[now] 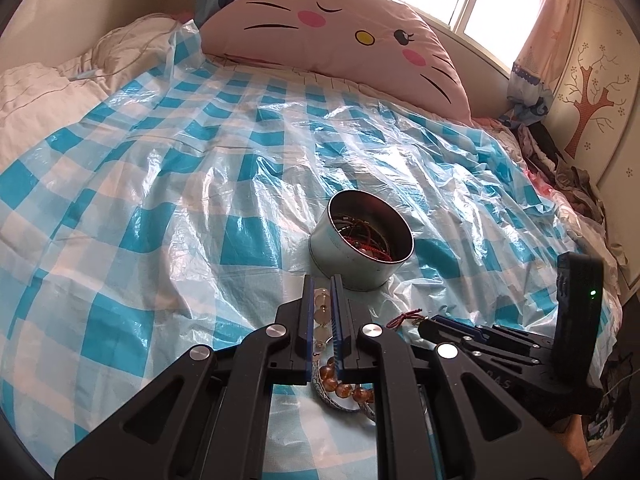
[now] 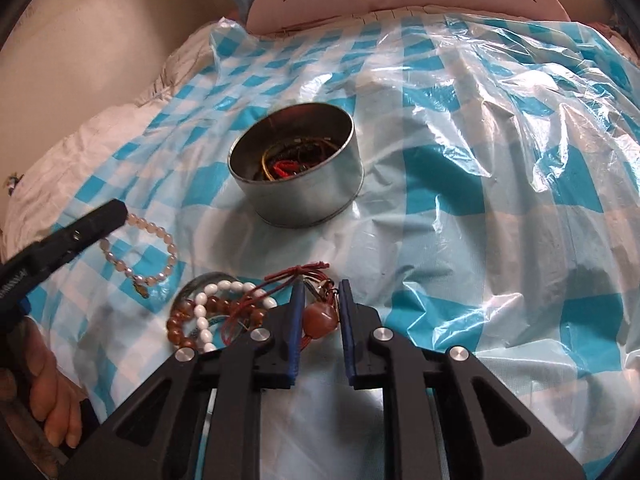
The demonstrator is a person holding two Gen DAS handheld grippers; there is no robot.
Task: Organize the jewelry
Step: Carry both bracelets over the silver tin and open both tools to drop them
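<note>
My left gripper [image 1: 322, 284] is shut on a bracelet of pale round beads [image 1: 320, 304], low over the checked plastic sheet. From the right wrist view that pale bracelet [image 2: 158, 248] trails from the left gripper [image 2: 116, 212] across the sheet. My right gripper [image 2: 321, 286] is shut on a red-brown stone pendant [image 2: 318, 317] strung on red cord [image 2: 298, 270]. Left of it lies a heap with a brown bead bracelet [image 2: 180, 326], a white bead bracelet [image 2: 204, 312] and a patterned bangle [image 2: 200, 280]. Beyond stands an open round metal tin [image 2: 304, 196] holding several tangled pieces.
The blue-and-white plastic sheet [image 1: 160, 208] covers a bed. A pink cat-face pillow [image 1: 340, 36] lies at the far end, crumpled clothes [image 1: 576, 184] along the right edge. A person's hand [image 2: 52, 400] grips the left tool's handle. The right gripper [image 1: 424, 326] sits just right of the left one.
</note>
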